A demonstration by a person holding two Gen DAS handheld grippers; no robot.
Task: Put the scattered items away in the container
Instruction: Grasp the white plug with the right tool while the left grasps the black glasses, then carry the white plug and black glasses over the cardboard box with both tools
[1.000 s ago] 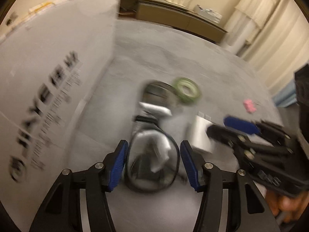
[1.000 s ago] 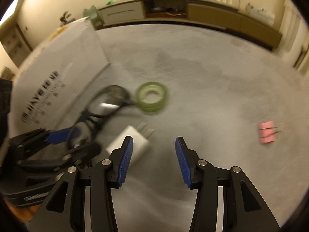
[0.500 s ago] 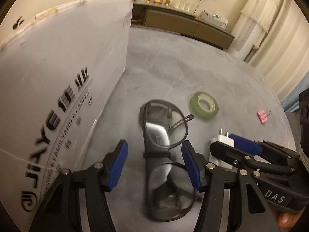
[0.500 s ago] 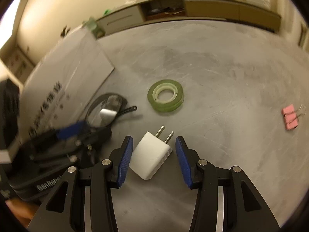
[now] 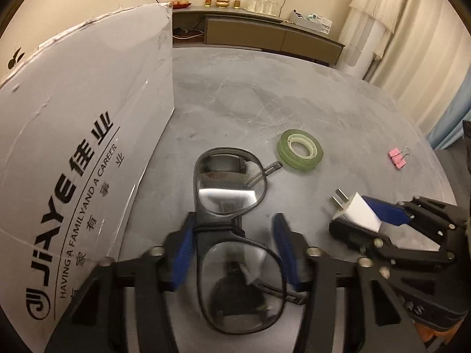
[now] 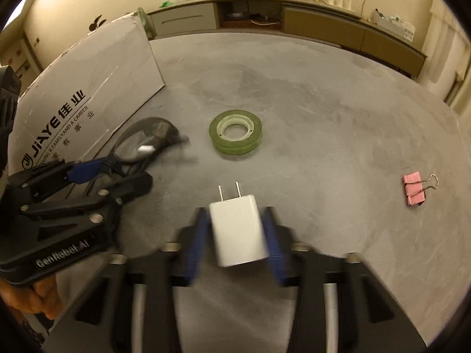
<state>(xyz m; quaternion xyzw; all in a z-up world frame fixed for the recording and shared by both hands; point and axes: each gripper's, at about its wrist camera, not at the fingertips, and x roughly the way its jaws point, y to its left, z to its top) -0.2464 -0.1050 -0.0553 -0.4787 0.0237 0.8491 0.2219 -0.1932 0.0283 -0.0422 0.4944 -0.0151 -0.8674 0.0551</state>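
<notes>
Black-framed glasses [image 5: 229, 194] lie on the grey table [image 5: 250, 94]. Their bridge sits between the fingers of my left gripper [image 5: 234, 226], which is open, with a gap between the frame and the right pad. My right gripper [image 6: 235, 220] straddles a white plug charger [image 6: 238, 235], and both blue pads touch its sides. From the left wrist view the charger [image 5: 359, 211] sits between the right gripper's [image 5: 353, 214] fingers. A white printed cardboard box [image 5: 73, 132] stands at the left, its opening hidden.
A green tape roll [image 6: 235, 132] lies past the charger. A pink binder clip [image 6: 415, 189] lies far right. The box [image 6: 88, 82] stands close to the glasses [image 6: 147, 144] and my left gripper [image 6: 117, 176]. A low cabinet runs along the back wall.
My left gripper has slid forward, so the glasses' bridge now lies between its fingers. My right gripper moved onto the charger and its fingers narrowed against it.
</notes>
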